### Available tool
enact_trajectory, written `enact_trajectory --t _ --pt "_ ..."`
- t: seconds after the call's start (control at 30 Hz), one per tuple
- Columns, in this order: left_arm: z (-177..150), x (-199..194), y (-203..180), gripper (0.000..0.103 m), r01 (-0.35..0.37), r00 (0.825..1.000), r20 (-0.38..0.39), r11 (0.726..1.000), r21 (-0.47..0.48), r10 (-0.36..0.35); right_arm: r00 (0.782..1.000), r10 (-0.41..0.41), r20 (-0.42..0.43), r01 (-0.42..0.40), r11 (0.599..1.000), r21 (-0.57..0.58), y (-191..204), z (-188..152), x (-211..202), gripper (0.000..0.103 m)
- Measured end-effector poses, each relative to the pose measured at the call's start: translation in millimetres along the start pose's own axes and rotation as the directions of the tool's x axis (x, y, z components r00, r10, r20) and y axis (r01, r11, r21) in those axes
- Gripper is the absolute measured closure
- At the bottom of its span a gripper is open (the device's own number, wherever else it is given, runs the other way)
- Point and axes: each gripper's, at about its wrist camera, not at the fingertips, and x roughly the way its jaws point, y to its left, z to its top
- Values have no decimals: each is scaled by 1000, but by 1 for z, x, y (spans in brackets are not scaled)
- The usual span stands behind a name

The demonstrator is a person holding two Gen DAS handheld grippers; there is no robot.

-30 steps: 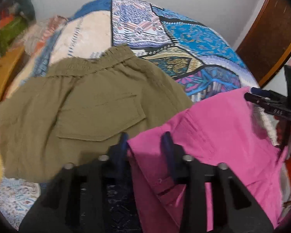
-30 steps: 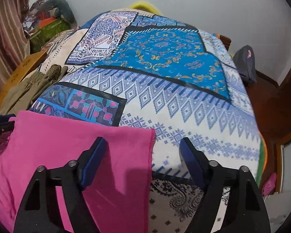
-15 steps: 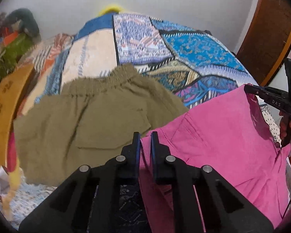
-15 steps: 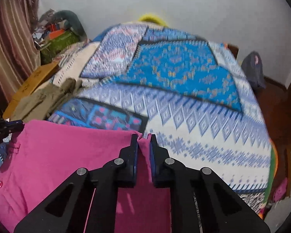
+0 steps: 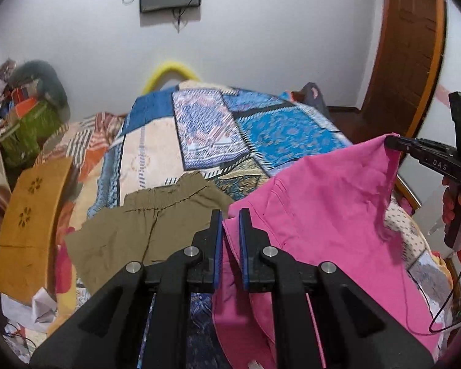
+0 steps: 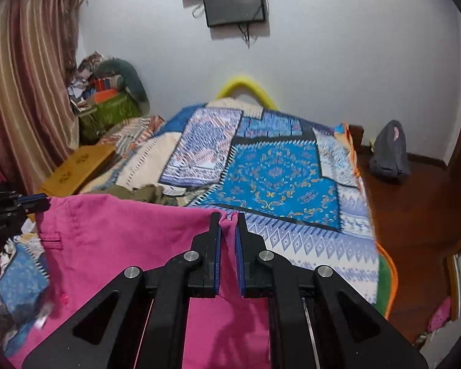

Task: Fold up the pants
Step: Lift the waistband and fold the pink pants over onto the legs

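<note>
Pink pants [image 5: 322, 203] pinched at two points on one edge, which is lifted above the bed [image 6: 279, 178]. Left hand-held gripper [image 5: 230, 215], lower centre of its view, clenched on the edge, cloth visible between the blue pads. Right hand-held gripper [image 6: 228, 218], lower centre of its view, likewise clamped on the other end of that edge. Fabric hangs as a sheet across the lower half of both views, sagging between the grips. Judgement: light, soft, no stiffness, drapes and wrinkles freely; thin edge could slip from the pads. Best hold is the corners, edge kept taut. Olive pants [image 5: 144, 230] lie flat on the bed, centre left of the left view.
</note>
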Motion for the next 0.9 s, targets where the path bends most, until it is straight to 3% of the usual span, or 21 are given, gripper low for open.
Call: enact_trajectory --t 0.13,0.53,0.9 --pt "-8 -35 -19 93 -22 1000 5 999 32 22 1000 5 31 -5 1000 -5 12 -11 -44 96" --pt "-66 -129 -56 93 -4 999 50 996 86 -1 998 -4 70 1 999 45 33 -71 -145 96" --pt "-166 -163 -90 93 57 998 -37 987 153 -52 1000 -25 -16 27 991 133 49 -159 -169 96"
